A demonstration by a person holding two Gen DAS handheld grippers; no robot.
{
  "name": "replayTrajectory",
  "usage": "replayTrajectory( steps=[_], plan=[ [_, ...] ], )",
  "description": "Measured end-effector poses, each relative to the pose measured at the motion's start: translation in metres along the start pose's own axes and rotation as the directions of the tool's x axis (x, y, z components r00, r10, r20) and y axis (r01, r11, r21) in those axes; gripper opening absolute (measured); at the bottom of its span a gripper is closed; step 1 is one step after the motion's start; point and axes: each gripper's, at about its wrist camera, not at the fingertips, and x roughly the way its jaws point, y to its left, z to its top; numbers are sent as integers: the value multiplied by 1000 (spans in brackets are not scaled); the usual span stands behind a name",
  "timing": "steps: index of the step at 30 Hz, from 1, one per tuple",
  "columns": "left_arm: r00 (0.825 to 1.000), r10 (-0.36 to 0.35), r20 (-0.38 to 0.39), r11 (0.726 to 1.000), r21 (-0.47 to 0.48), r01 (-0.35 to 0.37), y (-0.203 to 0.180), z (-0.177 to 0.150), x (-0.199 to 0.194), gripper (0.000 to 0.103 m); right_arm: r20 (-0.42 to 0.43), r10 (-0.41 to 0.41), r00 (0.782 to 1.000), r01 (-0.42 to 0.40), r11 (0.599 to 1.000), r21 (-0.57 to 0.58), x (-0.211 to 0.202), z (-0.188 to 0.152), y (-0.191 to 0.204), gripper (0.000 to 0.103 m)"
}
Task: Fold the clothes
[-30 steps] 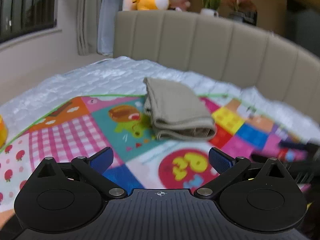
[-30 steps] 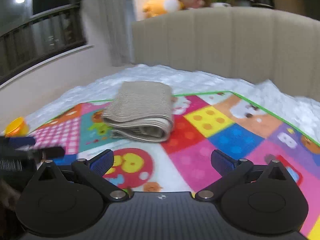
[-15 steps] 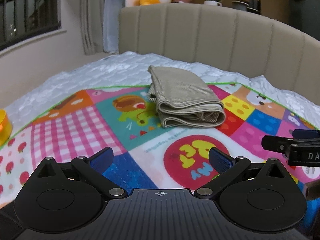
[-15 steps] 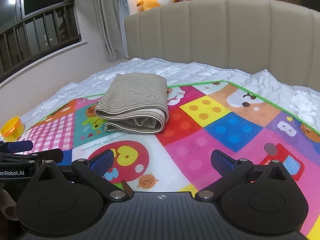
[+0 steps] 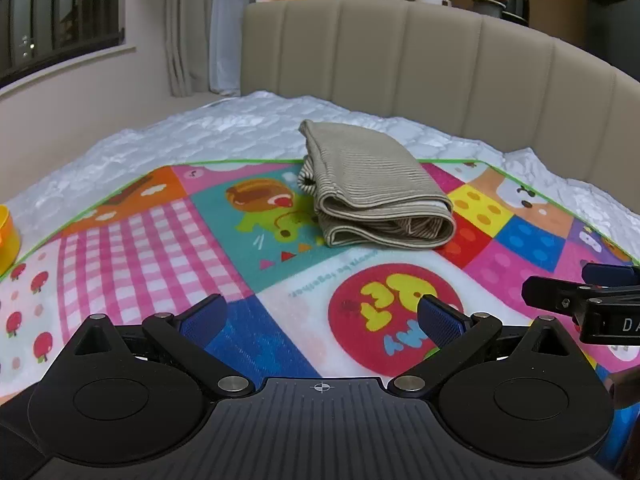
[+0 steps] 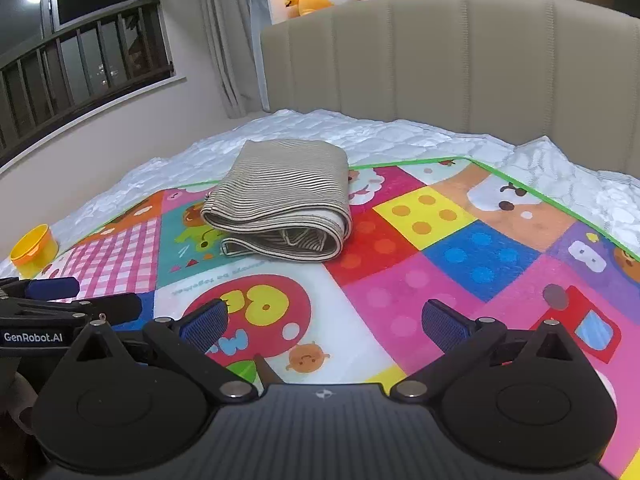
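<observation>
Since a second ago both views have steadied and drawn back a little from the folded garment, and the blur has gone.

From the left wrist view, my left tool [image 5: 320,314] hangs spread wide with nothing between its blue pads [image 5: 204,316], well short of the folded garment [image 5: 376,196]. That beige ribbed bundle lies on the far part of the play mat [image 5: 132,248], its far end reaching over the mat's green border onto the white quilt [image 5: 224,128] of the bed. Its open layered edges face me; the rounded fold runs along its right side. My right tool [image 5: 576,292] shows to the right of the garment, nearer to me, over the mat.

From the right wrist view, my right tool [image 6: 324,322] is likewise spread and empty, well apart from the garment [image 6: 280,200]. A yellow cup [image 6: 34,250] sits to the left of the garment at the mat's edge, and the left tool [image 6: 64,300] pokes in below it.

I judge the folding done or nearly so. The cloth looks soft, light and limp, so the stack would slump if lifted by one layer. I would pinch through all layers at the rounded fold, one tool at each end.
</observation>
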Motion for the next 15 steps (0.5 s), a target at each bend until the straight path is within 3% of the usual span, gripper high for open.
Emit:
replayTrajectory(
  steps=[15],
  plan=[
    [1000, 2, -6, 1000, 2, -2, 0, 0, 1, 103, -7, 6, 1000, -6, 1000, 0, 0, 0, 1, 103]
  ],
)
